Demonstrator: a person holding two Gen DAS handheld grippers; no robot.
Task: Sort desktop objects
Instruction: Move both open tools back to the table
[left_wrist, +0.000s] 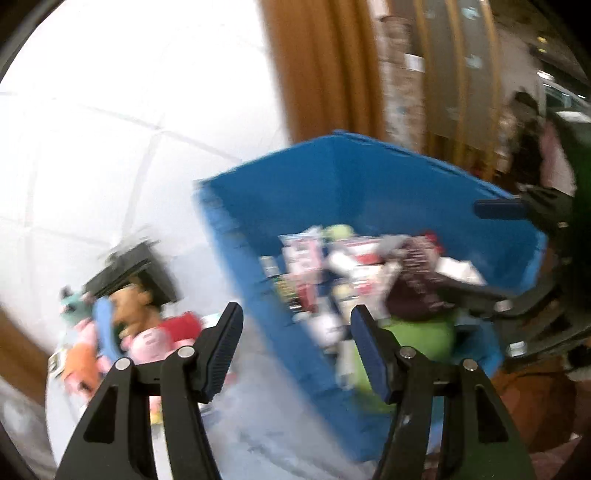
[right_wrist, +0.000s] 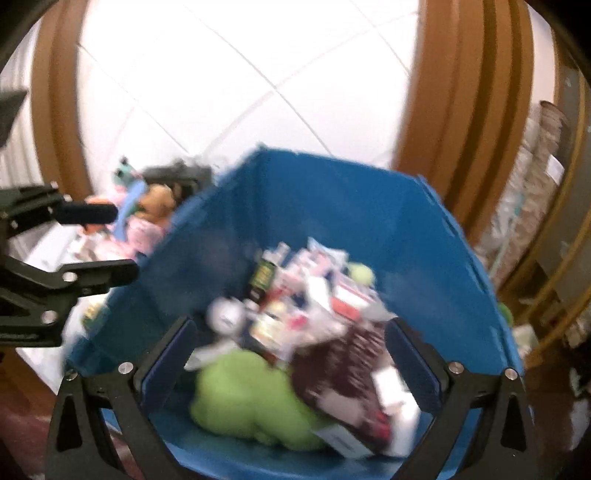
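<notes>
The right gripper (right_wrist: 291, 363) hangs spread wide over the blue bin (right_wrist: 369, 206), nothing between its pads. Just below it lie a dark red patterned packet (right_wrist: 343, 373), its long axis slanting away to the left, and a green plush (right_wrist: 243, 398). The left gripper (left_wrist: 295, 332) stands half spread and empty above the bin's near wall. Left of the bin, soft toys (left_wrist: 129, 325) are heaped on the white worktop (left_wrist: 258, 435). Blur hides finer detail.

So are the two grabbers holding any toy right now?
No. The left gripper has empty fingers, and the right gripper is wide open over the blue bin, touching nothing inside it.
</notes>
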